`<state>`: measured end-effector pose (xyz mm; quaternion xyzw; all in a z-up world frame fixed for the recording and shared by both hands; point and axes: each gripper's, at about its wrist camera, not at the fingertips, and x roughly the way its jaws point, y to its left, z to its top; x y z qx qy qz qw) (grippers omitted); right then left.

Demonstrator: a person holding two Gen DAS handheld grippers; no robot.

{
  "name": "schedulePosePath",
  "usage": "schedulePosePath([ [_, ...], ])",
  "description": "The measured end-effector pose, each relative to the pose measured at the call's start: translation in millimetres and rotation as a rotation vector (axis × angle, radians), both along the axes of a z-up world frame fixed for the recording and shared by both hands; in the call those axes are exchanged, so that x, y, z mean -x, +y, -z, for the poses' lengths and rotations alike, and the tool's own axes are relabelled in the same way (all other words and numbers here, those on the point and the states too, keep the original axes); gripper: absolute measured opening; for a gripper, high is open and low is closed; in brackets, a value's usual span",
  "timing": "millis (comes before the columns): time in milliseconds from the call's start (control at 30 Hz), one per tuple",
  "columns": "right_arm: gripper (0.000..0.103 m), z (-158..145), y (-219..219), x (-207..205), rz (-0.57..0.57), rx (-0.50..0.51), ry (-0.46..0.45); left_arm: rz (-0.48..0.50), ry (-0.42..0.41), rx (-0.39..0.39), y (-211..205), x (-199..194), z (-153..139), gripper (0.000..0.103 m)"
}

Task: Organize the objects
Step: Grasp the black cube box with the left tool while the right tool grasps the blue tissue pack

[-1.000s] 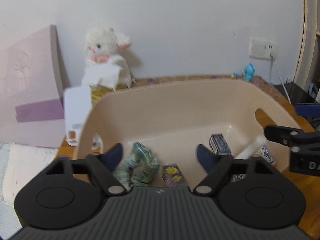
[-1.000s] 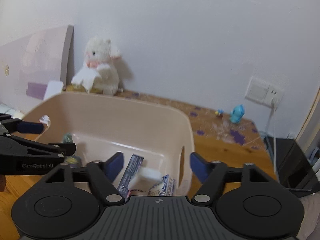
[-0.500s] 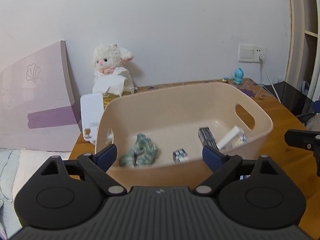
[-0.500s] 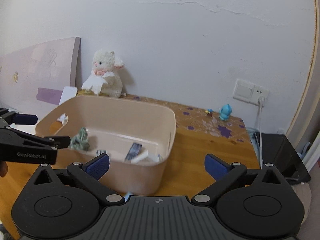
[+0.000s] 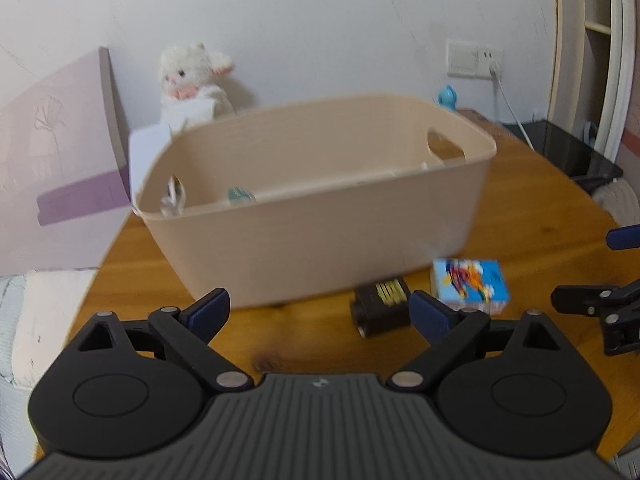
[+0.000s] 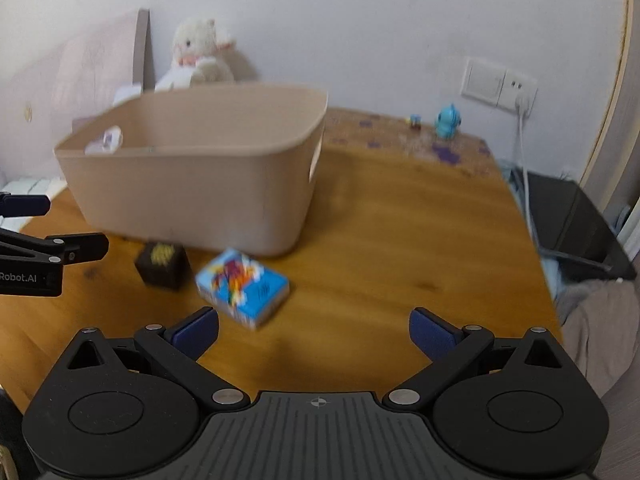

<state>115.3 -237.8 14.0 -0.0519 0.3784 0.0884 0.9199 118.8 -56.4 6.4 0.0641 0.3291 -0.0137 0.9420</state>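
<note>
A beige plastic bin [image 5: 320,216] stands on the wooden table [image 5: 540,232]; it also shows in the right wrist view [image 6: 192,196]. In front of it lie a blue picture box [image 5: 469,285] and a small dark box [image 5: 380,307], also seen in the right wrist view as the blue box [image 6: 242,286] and dark box [image 6: 163,264]. My left gripper [image 5: 319,307] is open and empty, low before the bin. My right gripper [image 6: 314,330] is open and empty, just right of the blue box. The bin's contents are mostly hidden by its wall.
A white plush toy [image 5: 192,80] sits against the back wall beside a pink board [image 5: 60,152]. A small blue figure [image 6: 448,121] stands near the wall socket [image 6: 498,86] and its cable. A black object [image 6: 576,224] lies off the table's right edge.
Both grippers have pulled back and dropped lower, away from the bin. The bin's inside is now mostly out of sight, and the two boxes in front of it have come into view.
</note>
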Motion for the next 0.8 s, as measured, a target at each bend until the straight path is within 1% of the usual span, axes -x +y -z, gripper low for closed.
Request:
schedulePosePath([
  [133, 0.103, 23, 6, -1, -0.027, 0.017, 0.029, 0.01, 0.034, -0.004, -7, -7, 20, 0.097],
  [300, 0.103, 47, 12, -12, -0.053, 0.024, 0.06, 0.024, 0.074, 0.04, -11, -21, 38, 0.097],
  [400, 0.103, 57, 13, -19, -0.062, 0.018, 0.068, 0.025, 0.079, 0.057, -14, -29, 47, 0.097],
  [500, 0.103, 61, 9, -26, -0.068, -0.012, 0.046, 0.013, 0.073, 0.059, -16, -39, 54, 0.097],
  [667, 0.103, 64, 12, -38, -0.09, -0.017, 0.015, -0.038, 0.049, 0.071, -17, -47, 61, 0.097],
  [800, 0.103, 67, 16, -48, -0.115, -0.027, -0.017, -0.052, 0.044, 0.044, -16, -52, 66, 0.097],
])
